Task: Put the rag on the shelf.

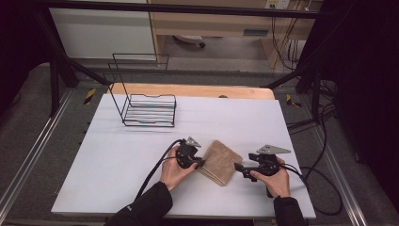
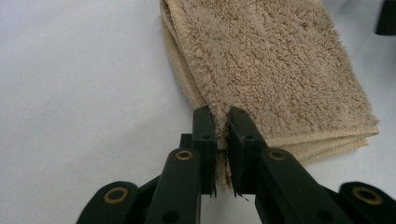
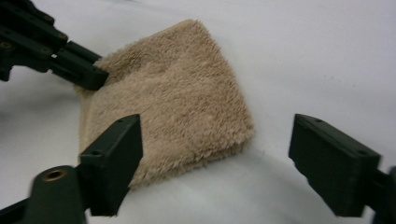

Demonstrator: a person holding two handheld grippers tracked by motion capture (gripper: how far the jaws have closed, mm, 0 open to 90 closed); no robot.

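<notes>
Folded towel (image 1: 219,162) lying flat on the table (image 1: 122,160), near the front edge and right of centre. Left gripper (image 1: 199,162) at the towel's left edge, right gripper (image 1: 239,168) just beside its right edge. Wire rack (image 1: 150,109) standing well behind, toward the table's far left.

Overhead, two close views; shared towel (image 1: 217,162)

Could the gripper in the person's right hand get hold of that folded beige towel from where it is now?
Probably yes. The right gripper sits just beside the folded towel with its fingers spread wide and bare table between them. The left gripper is clamped on the opposite edge, so it shouldn't block the way.
</notes>
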